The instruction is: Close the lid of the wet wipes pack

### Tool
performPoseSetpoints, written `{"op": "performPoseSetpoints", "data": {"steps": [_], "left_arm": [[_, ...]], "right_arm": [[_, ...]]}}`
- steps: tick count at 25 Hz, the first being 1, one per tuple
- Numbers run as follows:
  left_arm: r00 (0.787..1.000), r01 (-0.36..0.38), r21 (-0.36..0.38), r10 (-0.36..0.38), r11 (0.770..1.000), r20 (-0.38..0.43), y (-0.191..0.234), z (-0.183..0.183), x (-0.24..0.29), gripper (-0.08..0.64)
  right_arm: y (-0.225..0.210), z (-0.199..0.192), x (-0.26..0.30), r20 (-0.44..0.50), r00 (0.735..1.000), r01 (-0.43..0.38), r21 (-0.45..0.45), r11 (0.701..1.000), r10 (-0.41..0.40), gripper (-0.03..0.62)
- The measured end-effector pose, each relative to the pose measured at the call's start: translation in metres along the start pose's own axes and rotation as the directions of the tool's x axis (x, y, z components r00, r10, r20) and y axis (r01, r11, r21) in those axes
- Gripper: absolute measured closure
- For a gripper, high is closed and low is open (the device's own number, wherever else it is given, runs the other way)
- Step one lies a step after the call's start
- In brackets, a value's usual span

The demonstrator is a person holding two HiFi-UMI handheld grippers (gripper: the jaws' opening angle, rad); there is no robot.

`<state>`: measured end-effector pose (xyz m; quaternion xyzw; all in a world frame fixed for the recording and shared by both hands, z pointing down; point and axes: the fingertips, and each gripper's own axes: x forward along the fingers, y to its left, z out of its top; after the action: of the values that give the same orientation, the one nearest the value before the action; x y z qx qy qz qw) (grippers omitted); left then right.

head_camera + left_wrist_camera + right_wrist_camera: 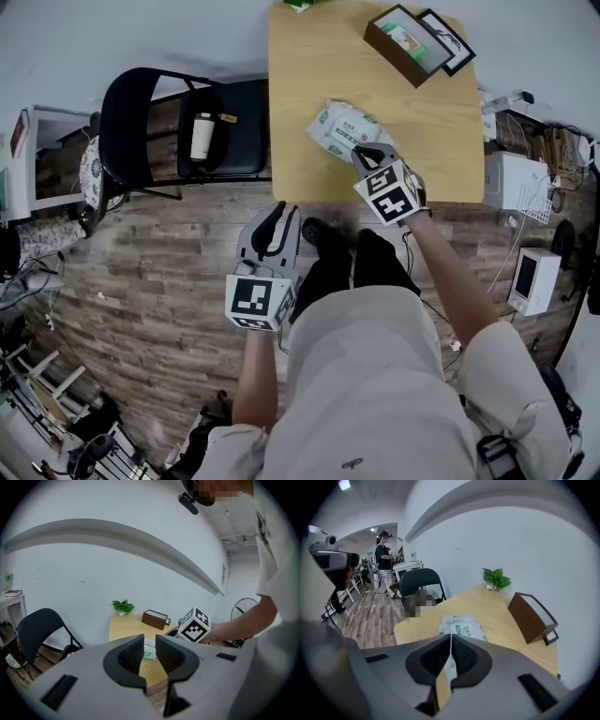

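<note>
The wet wipes pack (345, 131), white with green print, lies flat near the front edge of the wooden table (309, 66). My right gripper (364, 153) hovers just over the pack's near end, with its jaws shut and nothing seen held. In the right gripper view the pack (461, 626) lies just ahead of the right gripper (451, 656). My left gripper (279, 220) hangs over the floor in front of the table, off to the left. Its jaws stand slightly apart and empty, and a strip of the pack (150, 649) shows through the left gripper (149, 652).
A brown box (408, 42) and a small frame stand at the table's far right corner, with a potted plant (497, 577) at the far edge. A black folding chair (187, 122) carrying a white bottle (202, 136) stands left of the table. White devices (516, 183) sit on the floor at right.
</note>
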<state>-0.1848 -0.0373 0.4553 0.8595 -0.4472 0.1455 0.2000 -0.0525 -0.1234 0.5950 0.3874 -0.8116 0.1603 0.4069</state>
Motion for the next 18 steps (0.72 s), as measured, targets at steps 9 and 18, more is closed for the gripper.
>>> {"op": "performPoseSetpoints", "data": {"steps": [9, 18], "left_arm": [[1.0, 0.006, 0.008, -0.006, 1.0, 0.011, -0.039, 0.005, 0.001, 0.488], [1.0, -0.003, 0.028, 0.003, 1.0, 0.03, -0.093, 0.014, 0.007, 0.488]], "right_arm": [[0.006, 0.001, -0.056, 0.103, 0.995, -0.015, 0.015, 1.0, 0.013, 0.587], [0.003, -0.004, -0.128, 0.219, 0.974, -0.059, 0.032, 0.998, 0.051, 0.588]]}}
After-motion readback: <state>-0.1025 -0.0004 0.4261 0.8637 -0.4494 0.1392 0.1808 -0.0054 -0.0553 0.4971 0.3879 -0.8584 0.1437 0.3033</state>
